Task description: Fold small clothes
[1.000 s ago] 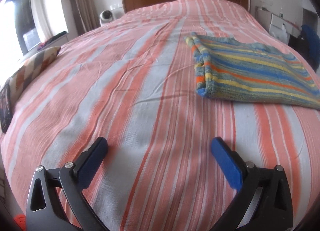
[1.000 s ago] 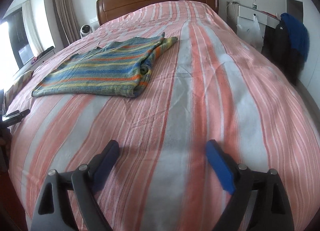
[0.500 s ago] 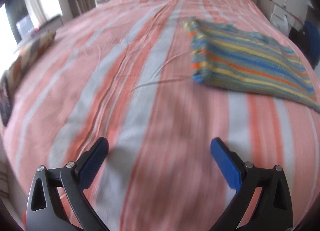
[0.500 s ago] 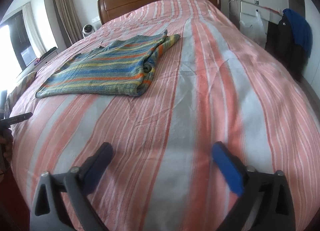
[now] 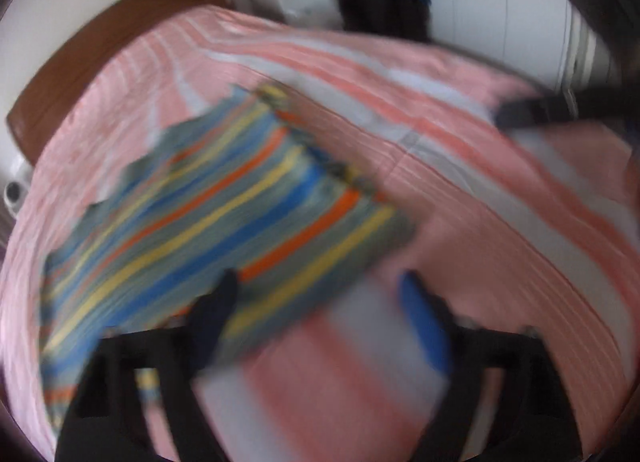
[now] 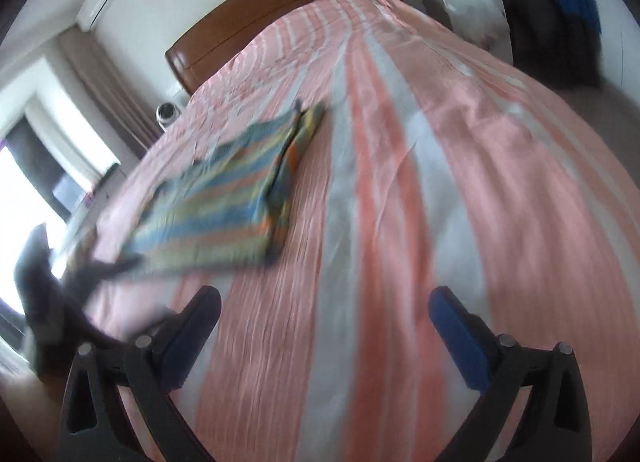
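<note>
1. While the left gripper point(image 5: 320, 302) hangs over the near edge of the striped sweater point(image 5: 208, 218), its fingers point(image 5: 424, 322) have just been closing; they stand partly apart, and blur hides whether they touch the knit.
2. Fingers point(image 6: 460, 334) of the right gripper point(image 6: 324, 322) have also just been closing a little, yet stand wide apart over bare bedspread, holding nothing.
3. Folded and flat, the sweater lies on the bed point(image 6: 440, 182), its long axis running slantwise from the near edge on the window side toward the headboard point(image 6: 280, 10).
</note>
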Motion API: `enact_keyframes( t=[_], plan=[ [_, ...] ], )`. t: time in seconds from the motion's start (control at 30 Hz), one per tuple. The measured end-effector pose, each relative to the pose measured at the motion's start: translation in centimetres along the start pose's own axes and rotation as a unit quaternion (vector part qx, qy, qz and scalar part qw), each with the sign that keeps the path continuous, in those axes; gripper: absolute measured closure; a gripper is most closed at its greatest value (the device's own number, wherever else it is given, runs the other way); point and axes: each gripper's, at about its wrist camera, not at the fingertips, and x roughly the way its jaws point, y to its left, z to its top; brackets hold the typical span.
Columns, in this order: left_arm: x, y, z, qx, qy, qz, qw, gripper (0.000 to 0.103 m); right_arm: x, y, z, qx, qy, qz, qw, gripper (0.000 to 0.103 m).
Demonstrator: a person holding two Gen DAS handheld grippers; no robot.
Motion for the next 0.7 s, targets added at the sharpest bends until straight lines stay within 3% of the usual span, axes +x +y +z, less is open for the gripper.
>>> enact_keyframes(
  t=[0.07,0.1,0.23,0.37,0.4,0.43,0.47,0.57,0.7],
  plan=[
    [0.8,-0.1,0.9,-0.012,-0.016,-0.009,0.9998,0.079,2.3,-0.8,3.6,0.001,0.031,0.024,0.999,0.026],
    [0.6,0.0,1.0,-0.02,-0.02,-0.005,0.9996,0.098,3.9,-1.1,5.5,0.005,0.051,0.037,0.998,0.03],
    [-0.6,0.8,0.0,-0.051,-0.044,-0.043,0.9968,0.098,10.9,-0.5,11.5,0.015,0.119,0.087,0.989,0.034],
    [-1.0,1.4,-0.1,-0.062,-0.05,-0.059,0.9951,0.099,18.0,1.6,15.2,0.036,0.141,0.106,0.984,0.035],
    [-1.4,1.8,-0.2,-0.071,-0.055,-0.065,0.9938,0.099,19.2,2.2,15.9,0.034,0.136,0.104,0.985,0.041],
    [-2.2,2.6,-0.5,-0.089,-0.064,-0.073,0.9913,0.099,20.0,2.8,16.5,0.022,0.131,0.087,0.987,0.078],
    [-3.3,3.7,-0.9,-0.115,-0.075,-0.082,0.9871,0.099,20.4,3.4,16.8,0.012,0.13,0.07,0.989,0.094],
    [-7.3,7.9,-3.7,-0.188,-0.104,-0.095,0.972,0.099,19.7,6.2,17.9,-0.008,0.114,0.077,0.99,0.094],
    [-11.3,13.5,-8.2,-0.261,-0.119,-0.079,0.9546,0.099,18.2,13.7,18.6,-0.051,0.102,0.13,0.985,0.094]
  ],
)
